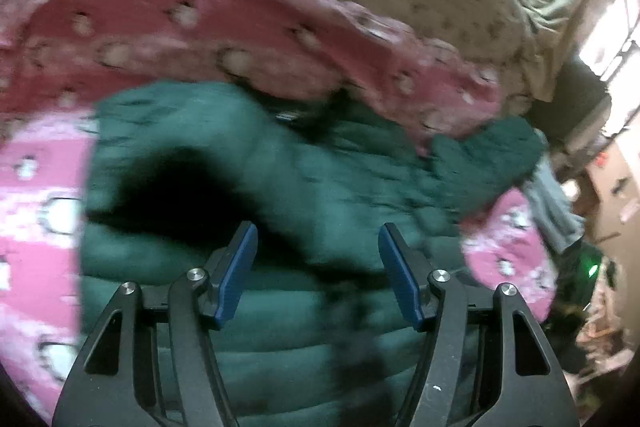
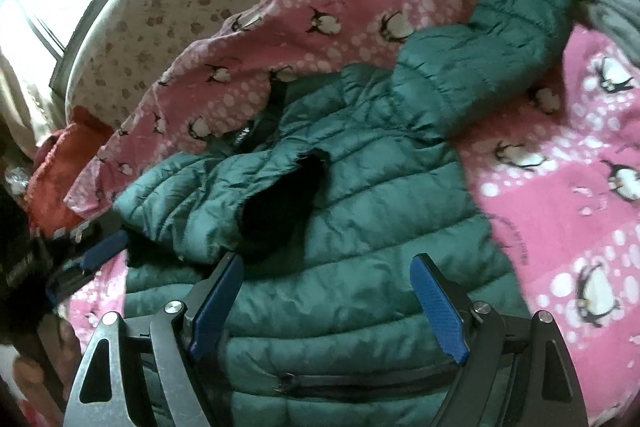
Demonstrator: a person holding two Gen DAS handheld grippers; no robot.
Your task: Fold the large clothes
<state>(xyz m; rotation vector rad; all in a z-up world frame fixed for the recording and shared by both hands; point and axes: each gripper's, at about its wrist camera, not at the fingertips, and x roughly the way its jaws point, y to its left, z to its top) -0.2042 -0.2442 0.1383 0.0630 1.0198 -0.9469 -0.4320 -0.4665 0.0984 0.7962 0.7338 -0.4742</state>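
Hovering over the jacket (image 2: 360, 227), a green quilted puffer spread on the pink penguin blanket (image 2: 560, 207), we have both grippers held apart and clamped on nothing: the left gripper (image 1: 318, 275) and right gripper (image 2: 326, 307) each sit just above its lower body. From the right wrist the long axis runs away from us toward the collar, one sleeve (image 2: 500, 27) stretched far right and the other folded across the chest, nearer our left gripper, so it looks like that far sleeve goes next. Left view is blurred, hem is cut off, zipper state unclear.
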